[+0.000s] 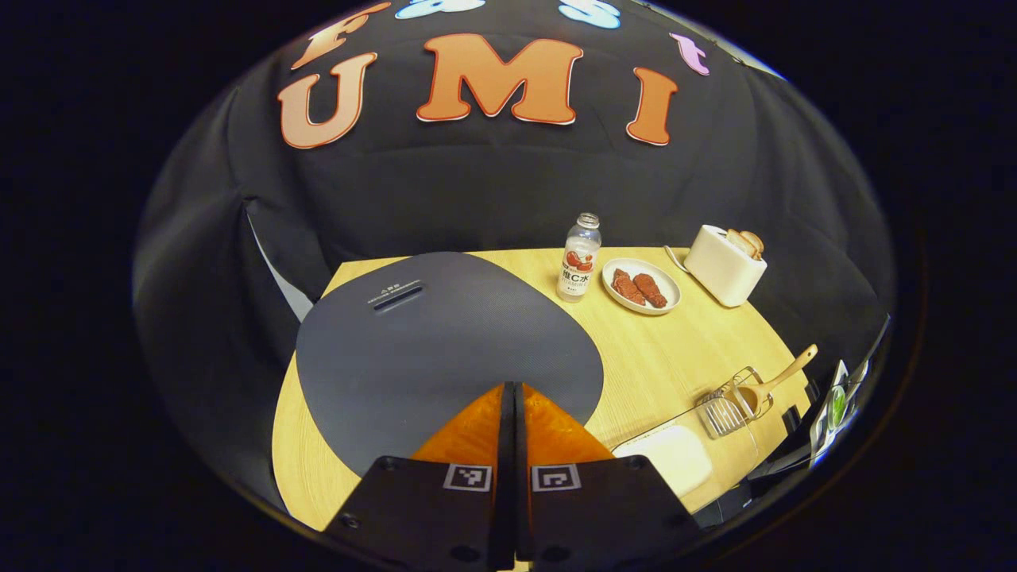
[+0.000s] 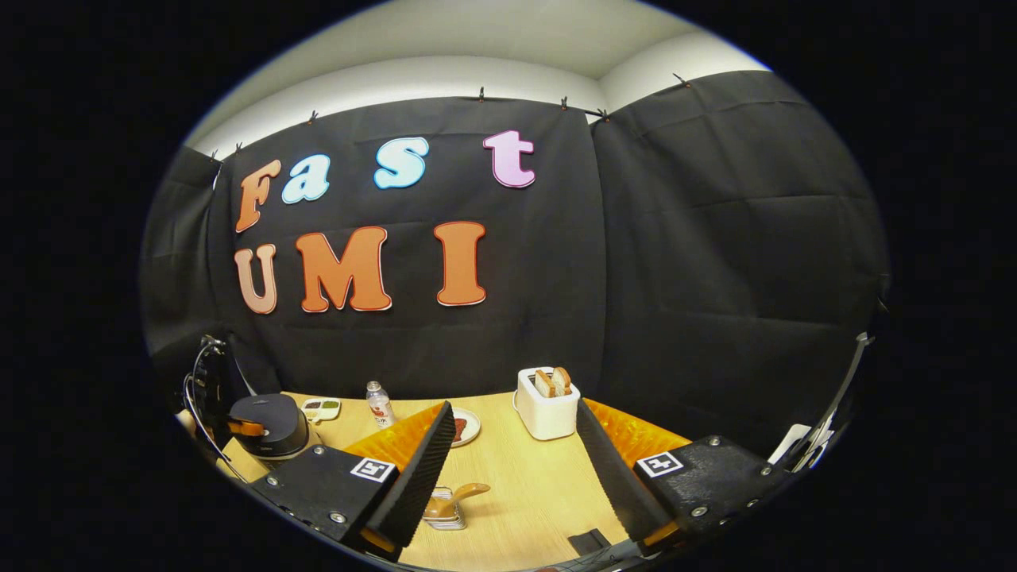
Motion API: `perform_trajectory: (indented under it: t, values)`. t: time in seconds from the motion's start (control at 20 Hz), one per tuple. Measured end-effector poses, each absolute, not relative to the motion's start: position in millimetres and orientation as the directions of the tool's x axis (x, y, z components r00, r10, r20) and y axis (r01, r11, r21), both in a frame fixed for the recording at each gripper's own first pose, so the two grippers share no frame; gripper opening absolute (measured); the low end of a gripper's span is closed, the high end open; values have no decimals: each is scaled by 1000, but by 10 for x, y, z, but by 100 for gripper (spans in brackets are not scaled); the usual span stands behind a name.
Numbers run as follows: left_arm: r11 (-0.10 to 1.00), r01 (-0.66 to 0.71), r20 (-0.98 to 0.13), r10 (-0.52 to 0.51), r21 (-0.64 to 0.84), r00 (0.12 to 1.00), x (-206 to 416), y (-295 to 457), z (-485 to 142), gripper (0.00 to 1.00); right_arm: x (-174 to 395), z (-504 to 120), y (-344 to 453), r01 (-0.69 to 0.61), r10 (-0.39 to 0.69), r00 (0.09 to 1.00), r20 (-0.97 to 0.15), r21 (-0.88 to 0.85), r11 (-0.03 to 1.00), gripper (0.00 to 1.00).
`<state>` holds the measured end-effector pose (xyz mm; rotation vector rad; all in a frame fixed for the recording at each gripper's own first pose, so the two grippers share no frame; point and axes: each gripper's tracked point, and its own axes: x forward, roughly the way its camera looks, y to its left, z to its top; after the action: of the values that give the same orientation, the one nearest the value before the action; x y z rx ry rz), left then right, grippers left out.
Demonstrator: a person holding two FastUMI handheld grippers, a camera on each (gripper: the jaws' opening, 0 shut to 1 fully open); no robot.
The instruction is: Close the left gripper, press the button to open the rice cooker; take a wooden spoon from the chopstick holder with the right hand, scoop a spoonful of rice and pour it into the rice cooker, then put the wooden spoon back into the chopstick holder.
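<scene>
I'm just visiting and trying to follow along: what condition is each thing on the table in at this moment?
Rice cooker: lid closed.
Wooden spoon: resting in the chopstick holder, untouched.
Left tool: fingers shut together, over the cooker lid.
Right tool: open, holding nothing.
Bottle: upright, no cap visible.
Toaster: bread in its slots.
Plate: holds two reddish pieces.

Bottle (image 1: 579, 256) — left of plate (image 1: 640, 286)
</scene>
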<state>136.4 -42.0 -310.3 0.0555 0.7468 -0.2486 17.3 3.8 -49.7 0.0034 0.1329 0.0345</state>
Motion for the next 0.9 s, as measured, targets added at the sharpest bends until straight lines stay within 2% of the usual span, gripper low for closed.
perform_trajectory:
  t: [0.25,0.45,0.7,0.75,0.9]
  values:
    - [974,226,-654,-173,-3,737,1383,-413,-2889,5,163,-443,81,-48,49,992,-116,11,999,95]
    - [976,166,-401,-97,142,911,1546,-285,-1760,5,188,-443,101,-51,55,994,-94,37,998,95]
    - [992,118,-226,-108,32,968,1176,-193,-713,4,232,-575,174,-71,82,993,-83,126,989,95]
    - [994,109,-199,-102,21,975,1126,-141,-611,7,250,-608,187,-74,87,993,-85,142,987,95]
    - [999,49,-135,-48,3,990,931,99,-267,5,315,-773,180,-75,93,991,-96,179,981,95]
